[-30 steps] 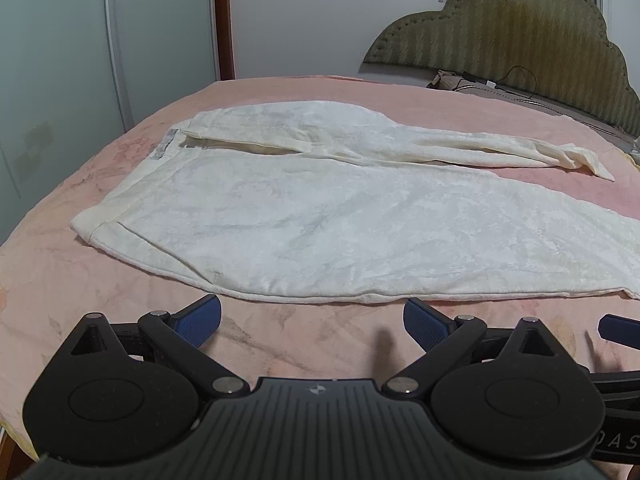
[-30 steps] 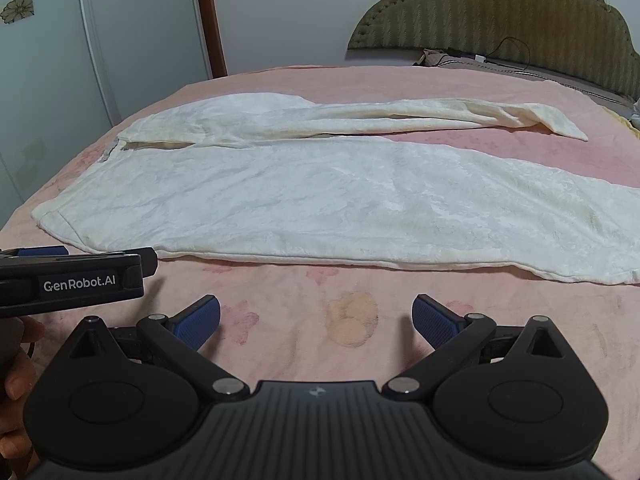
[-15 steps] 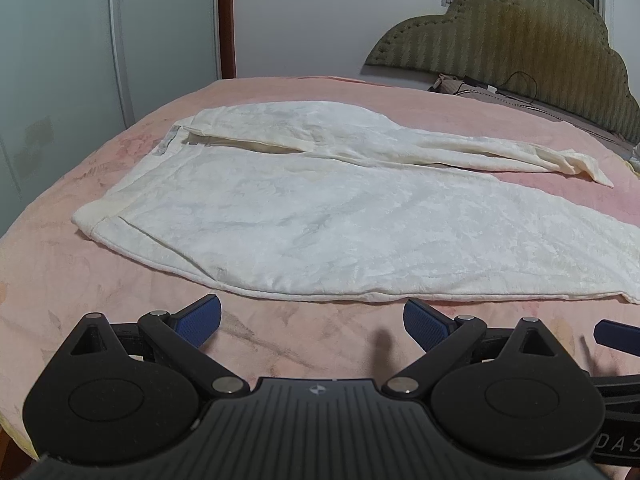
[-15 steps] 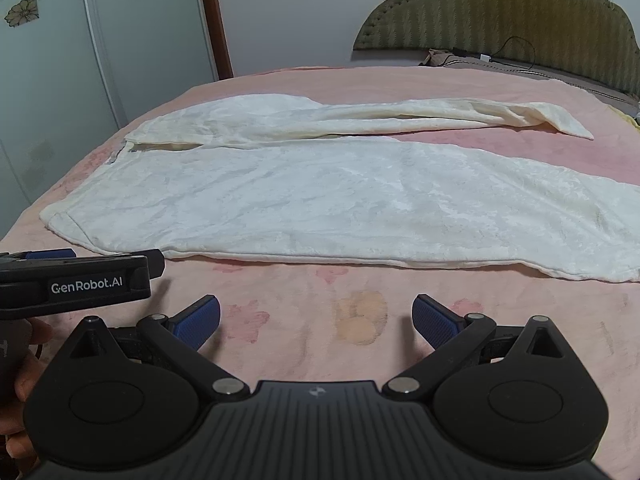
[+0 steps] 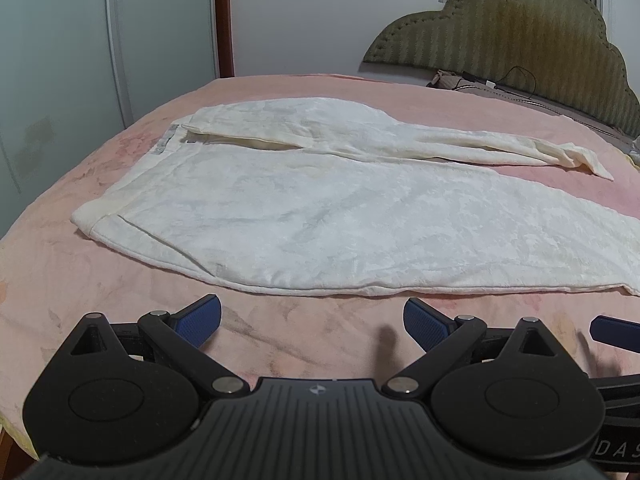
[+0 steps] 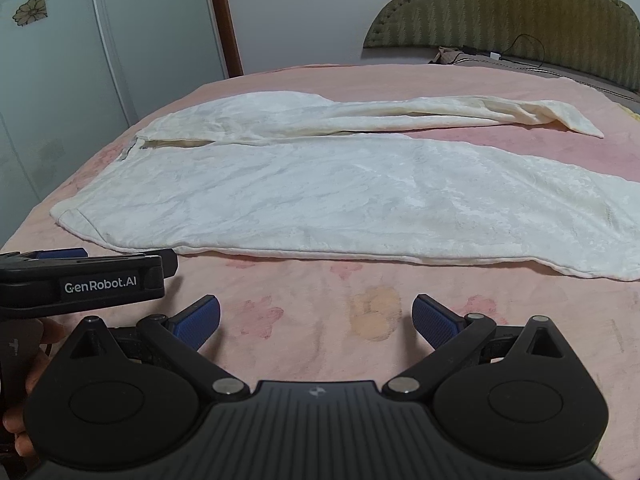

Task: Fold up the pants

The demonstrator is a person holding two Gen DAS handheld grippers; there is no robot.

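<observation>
Both my left gripper (image 5: 312, 316) and right gripper (image 6: 316, 316) gape wide and empty short of the pants (image 5: 340, 216) spread flat on the bed (image 5: 280, 328) at 12 o'clock, so folding hasn't begun and I must next pinch the near hem.

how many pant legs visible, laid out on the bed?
2. The near leg lies flat and wide across the pink bed, nearest both open grippers. The far leg stretches narrow toward the headboard side, its cuff end twisted. Nothing is folded yet.
</observation>
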